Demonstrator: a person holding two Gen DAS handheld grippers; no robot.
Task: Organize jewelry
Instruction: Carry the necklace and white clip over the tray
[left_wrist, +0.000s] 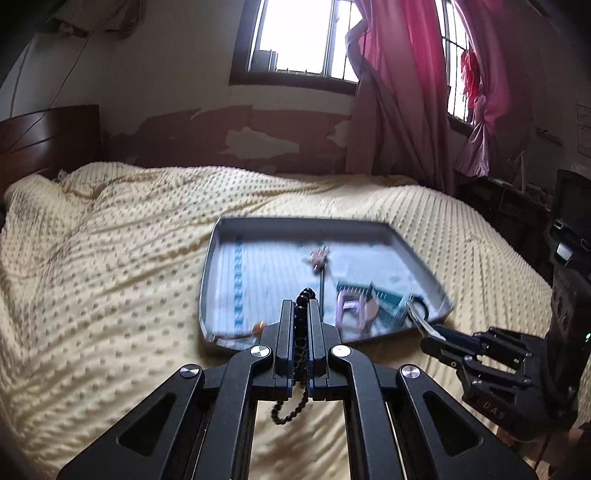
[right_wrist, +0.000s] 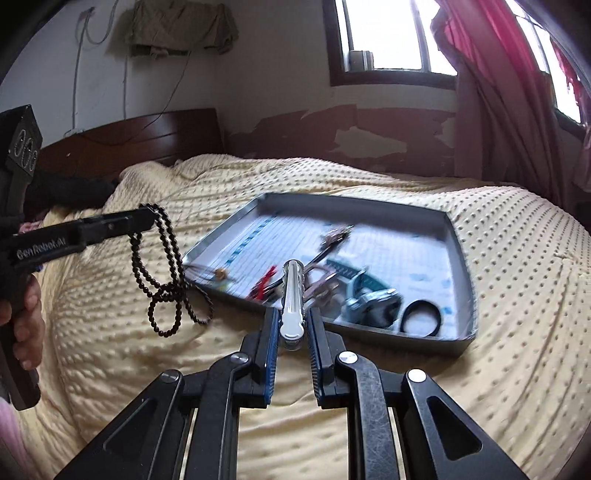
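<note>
Open yellow bedspread (right_wrist: 369, 387) before and left of the tray (right_wrist: 456, 251); tray's near half cluttered, far half clearer.

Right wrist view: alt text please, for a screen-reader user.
The right gripper pinches a silver hair clip above a yellow bedspread, just short of a grey tray of jewelry. At left, the left gripper dangles a dark bead necklace.

Left wrist view: camera behind the left gripper (left_wrist: 299, 306), looking forward along its fingers, low over the bed (left_wrist: 110, 240) toward the window wall; the tray (left_wrist: 221, 254) lies close, at frame centre. Right wrist view: camera behind the right gripper (right_wrist: 291, 321), facing likewise, with the tray (right_wrist: 461, 258) right of centre. Both views share bed, tray, window (left_wrist: 303, 37) and curtain (left_wrist: 399, 92); each shows the other gripper at a frame edge.
</note>
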